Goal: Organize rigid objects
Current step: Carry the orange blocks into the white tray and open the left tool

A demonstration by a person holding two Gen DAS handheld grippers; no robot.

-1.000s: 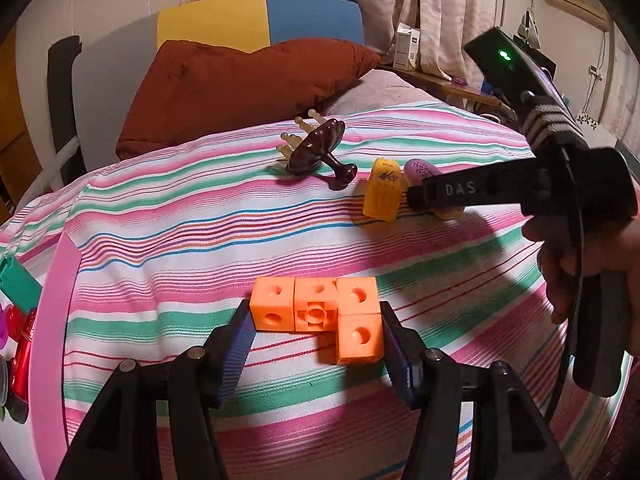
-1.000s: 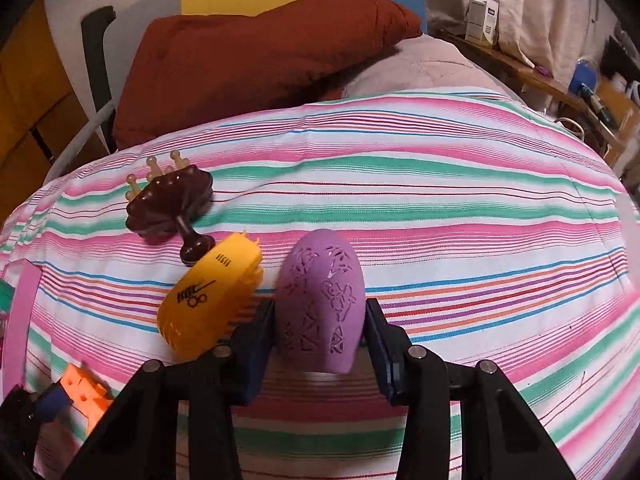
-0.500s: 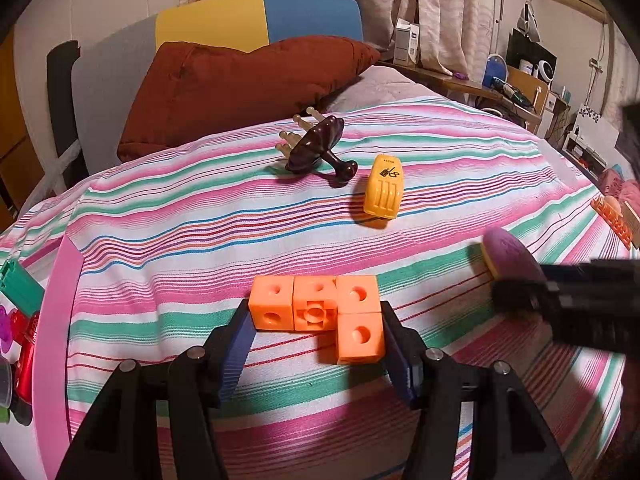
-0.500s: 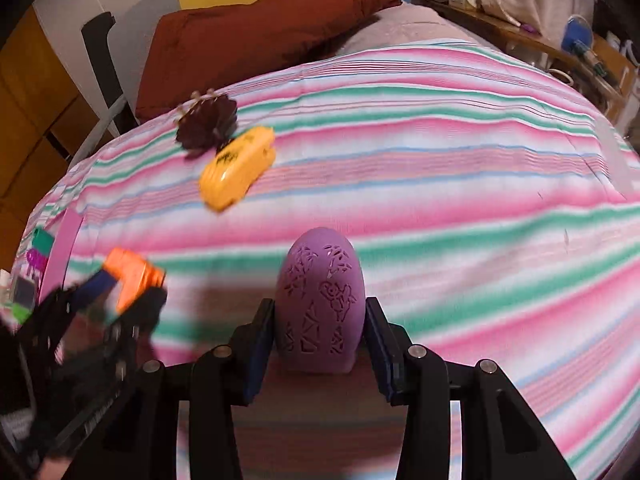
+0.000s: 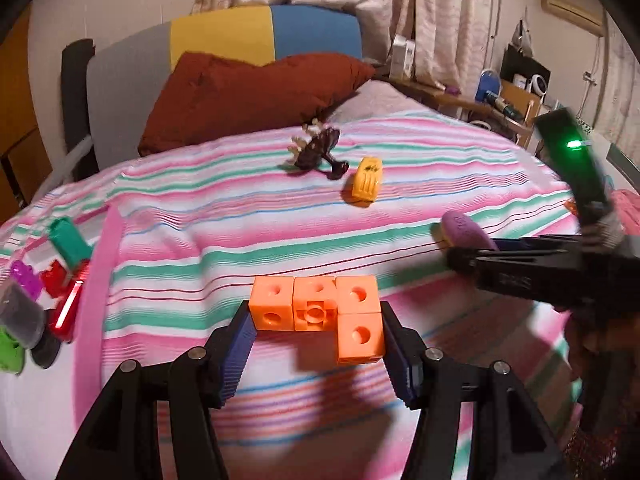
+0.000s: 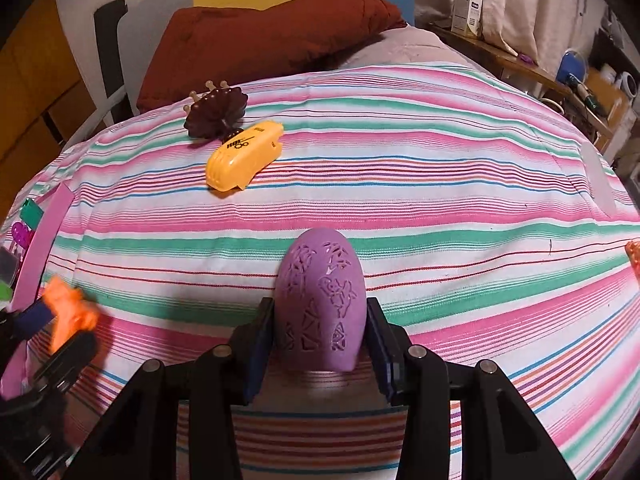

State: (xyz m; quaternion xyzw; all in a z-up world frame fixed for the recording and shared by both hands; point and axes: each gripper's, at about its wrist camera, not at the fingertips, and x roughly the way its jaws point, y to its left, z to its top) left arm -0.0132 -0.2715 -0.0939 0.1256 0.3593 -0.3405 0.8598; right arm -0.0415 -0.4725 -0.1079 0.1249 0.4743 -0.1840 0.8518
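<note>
So the big change over the last second: the purple egg-shaped plastic shell with cut-out patterns [image 6: 320, 300] isn't sitting next to the yellow plastic clip-shaped gadget [image 6: 243, 156] any more. The right claw [image 6: 320, 336] is clenched on it, blue pads pressed to both sides, and has carried it off from the middle of the bed toward the near right part of the striped bedspread [image 6: 440, 184]. In the left view it shows up poking out of the right claw [image 5: 466, 236] near the bed's right edge.

The left claw [image 5: 316, 332] is clamped on the L-shaped cluster of orange plastic snap cubes [image 5: 328, 312], just like a second ago, but its view has swung left, so the pile of small coloured plastic bits [image 5: 36, 292] beyond the pink strip [image 5: 96, 276] at the bed's left edge now shows.

What's left on the middle of the bed: the yellow gadget and the dark brown flower-shaped massager with pale knobs [image 6: 216, 112], touching or nearly so.

My guess is both held pieces are headed to sorting spots, with two items left to collect.
</note>
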